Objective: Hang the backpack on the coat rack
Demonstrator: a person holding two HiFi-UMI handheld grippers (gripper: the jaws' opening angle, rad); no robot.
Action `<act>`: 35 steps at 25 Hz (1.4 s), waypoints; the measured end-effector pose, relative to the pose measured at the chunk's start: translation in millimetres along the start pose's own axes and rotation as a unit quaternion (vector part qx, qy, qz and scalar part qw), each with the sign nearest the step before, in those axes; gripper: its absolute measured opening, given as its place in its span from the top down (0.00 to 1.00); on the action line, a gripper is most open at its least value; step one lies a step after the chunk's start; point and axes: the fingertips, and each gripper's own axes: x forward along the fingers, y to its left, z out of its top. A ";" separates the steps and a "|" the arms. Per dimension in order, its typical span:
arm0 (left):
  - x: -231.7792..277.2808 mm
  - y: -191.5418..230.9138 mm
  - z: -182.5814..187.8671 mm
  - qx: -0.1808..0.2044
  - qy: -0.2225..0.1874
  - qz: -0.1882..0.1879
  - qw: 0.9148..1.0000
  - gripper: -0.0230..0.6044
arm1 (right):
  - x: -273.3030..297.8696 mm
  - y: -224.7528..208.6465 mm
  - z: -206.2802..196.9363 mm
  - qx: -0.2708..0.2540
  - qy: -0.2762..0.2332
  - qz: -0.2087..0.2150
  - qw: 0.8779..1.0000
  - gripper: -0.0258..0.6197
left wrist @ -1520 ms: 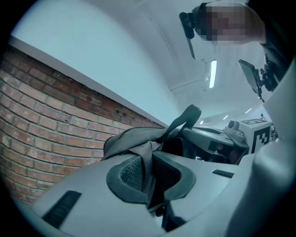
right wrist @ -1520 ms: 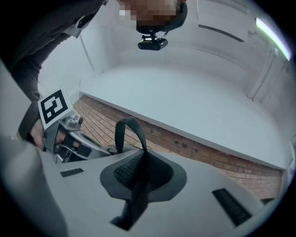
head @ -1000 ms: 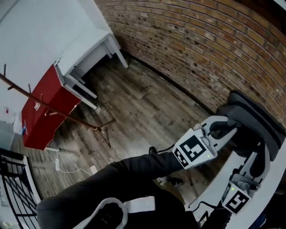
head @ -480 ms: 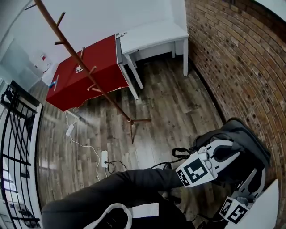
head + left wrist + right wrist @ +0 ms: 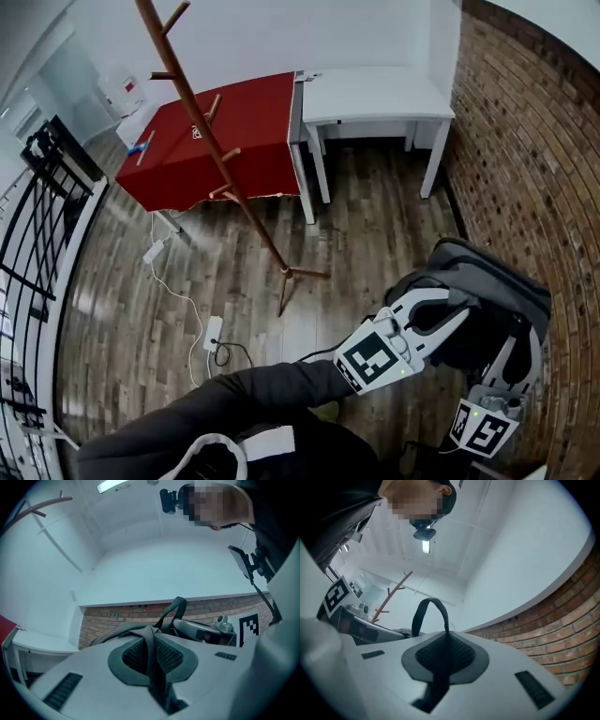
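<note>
Left gripper [image 5: 150, 656] and right gripper [image 5: 443, 660] each clamped straps [image 5: 430, 600] of the dark grey fabric backpack [image 5: 487, 300], apparently lifted. The brown wooden coat rack [image 5: 230, 169] stood well ahead, unreached.

In the head view the dark-sleeved left arm [image 5: 253, 394] reaches from the bottom centre toward the lower right. The left gripper [image 5: 446, 313] at its end points up and right, with its marker cube [image 5: 379, 360] facing the camera. The right gripper [image 5: 518, 349] sits just below and right of it, near the lower right corner, pointing up the frame. In each gripper view the 2 jaws are pressed together: the left pinches a dark webbing strap [image 5: 151, 651], the right a dark webbing loop [image 5: 439, 665]
</note>
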 end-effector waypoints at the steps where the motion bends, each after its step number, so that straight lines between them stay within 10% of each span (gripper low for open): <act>1: -2.3 13.9 1.9 0.002 0.000 0.010 1.000 0.90 | 15.0 6.3 -1.4 0.004 -0.004 0.012 1.000 0.93; 8: -22.2 106.8 10.4 0.036 0.018 0.118 0.992 0.90 | 111.4 54.3 -22.6 0.066 -0.032 0.112 0.991 0.93; 14: -37.2 166.9 8.4 0.036 0.020 0.250 0.967 0.90 | 181.8 90.8 -43.4 0.105 -0.063 0.231 0.965 0.93; 35: -130.0 290.4 31.2 0.086 -0.001 0.593 0.800 0.90 | 326.7 258.4 -31.3 0.174 -0.159 0.555 0.798 0.93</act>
